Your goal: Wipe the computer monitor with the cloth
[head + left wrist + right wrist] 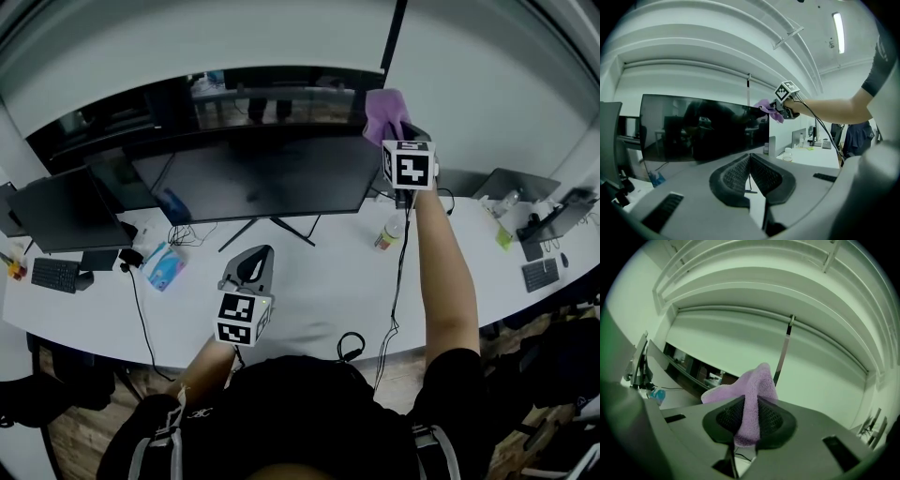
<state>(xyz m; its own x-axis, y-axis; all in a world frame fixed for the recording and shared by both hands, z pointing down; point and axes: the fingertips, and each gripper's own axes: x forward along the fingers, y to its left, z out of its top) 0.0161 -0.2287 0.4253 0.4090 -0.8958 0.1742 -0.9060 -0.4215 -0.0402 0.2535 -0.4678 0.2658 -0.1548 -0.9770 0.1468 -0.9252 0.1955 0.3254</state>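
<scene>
A wide black curved monitor [234,155] stands on the white desk [309,291], its screen dark. My right gripper [389,127] is raised at the monitor's top right corner, shut on a purple cloth [382,112]. In the right gripper view the purple cloth [750,399] is pinched between the jaws and bunches up in front of them. My left gripper [251,267] hovers low over the desk in front of the monitor stand, shut with nothing in it. The left gripper view shows the monitor [703,129] ahead and the cloth [769,108] at its upper right corner.
A second dark monitor [66,214] with a keyboard [54,274] stands at the left. A blue packet [165,268] lies near the cables. A small bottle [387,234] stands right of the monitor stand. A laptop [516,186] and another keyboard [541,274] sit far right.
</scene>
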